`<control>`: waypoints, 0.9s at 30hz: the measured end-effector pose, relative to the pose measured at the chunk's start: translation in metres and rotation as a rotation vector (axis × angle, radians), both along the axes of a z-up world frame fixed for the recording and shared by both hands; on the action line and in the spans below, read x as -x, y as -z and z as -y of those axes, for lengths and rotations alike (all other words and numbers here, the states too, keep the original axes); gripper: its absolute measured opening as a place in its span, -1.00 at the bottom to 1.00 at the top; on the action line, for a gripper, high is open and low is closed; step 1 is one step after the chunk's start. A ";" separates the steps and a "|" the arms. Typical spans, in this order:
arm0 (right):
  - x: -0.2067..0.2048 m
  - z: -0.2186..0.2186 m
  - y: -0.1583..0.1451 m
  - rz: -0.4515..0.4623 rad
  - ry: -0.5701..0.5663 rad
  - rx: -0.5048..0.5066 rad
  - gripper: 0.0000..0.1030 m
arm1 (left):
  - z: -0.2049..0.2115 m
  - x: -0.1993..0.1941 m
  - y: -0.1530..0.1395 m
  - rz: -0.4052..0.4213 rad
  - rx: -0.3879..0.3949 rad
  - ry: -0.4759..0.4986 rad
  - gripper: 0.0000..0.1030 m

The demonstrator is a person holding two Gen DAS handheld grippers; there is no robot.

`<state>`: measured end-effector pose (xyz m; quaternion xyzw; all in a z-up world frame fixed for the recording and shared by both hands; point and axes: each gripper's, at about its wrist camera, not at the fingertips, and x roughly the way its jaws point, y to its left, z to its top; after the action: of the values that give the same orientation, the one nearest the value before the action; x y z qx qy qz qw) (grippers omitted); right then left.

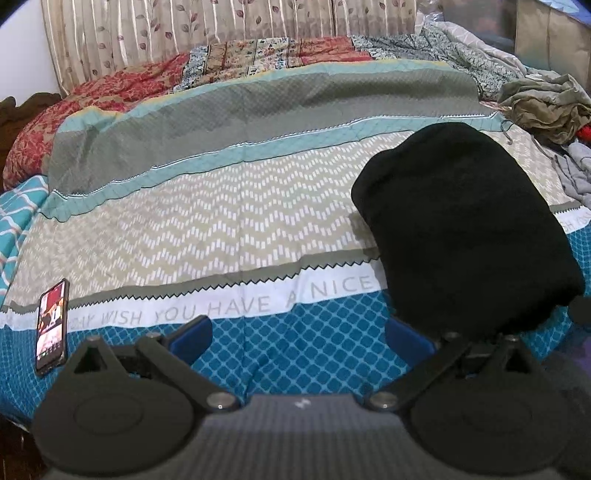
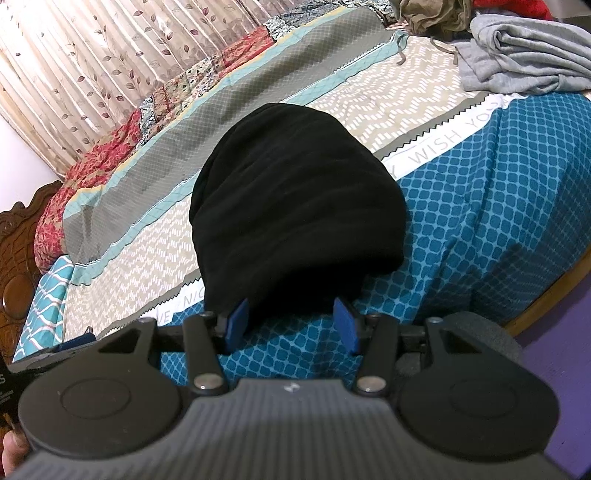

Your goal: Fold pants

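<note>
Pants (image 2: 295, 206) lie folded in a bundle on the bed (image 1: 229, 221), near its front edge. In left wrist view they sit to the right, w/ left claw (image 1: 299, 336) just left of their near end, over bare bedspread. In right wrist view right claw (image 2: 291, 325) is straight in front of bundle's near end, a finger either side of its edge. Phone (image 1: 51, 328) lies on bed far left, well apart from pants. Heap of clothes (image 1: 546, 110) behind and right of pants; another pile (image 2: 524, 55) beside it. Quilt (image 1: 110, 99) at bed's far-left side; curtain (image 1: 221, 33) behind bed.
</note>
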<state>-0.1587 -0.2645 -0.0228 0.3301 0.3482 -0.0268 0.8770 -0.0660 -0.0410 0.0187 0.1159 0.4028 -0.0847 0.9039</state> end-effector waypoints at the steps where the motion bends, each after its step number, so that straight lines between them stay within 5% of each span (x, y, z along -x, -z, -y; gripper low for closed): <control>1: 0.000 0.001 0.000 -0.001 0.000 -0.002 0.05 | 0.000 0.000 0.000 -0.001 -0.003 0.001 1.00; 27: -0.002 0.004 0.002 -0.013 0.003 -0.019 0.05 | 0.000 0.002 0.006 -0.088 0.004 0.023 1.00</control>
<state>-0.1569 -0.2685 -0.0246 0.3387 0.3535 -0.0267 0.8715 -0.0685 -0.0414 0.0131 0.1147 0.4405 -0.1010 0.8847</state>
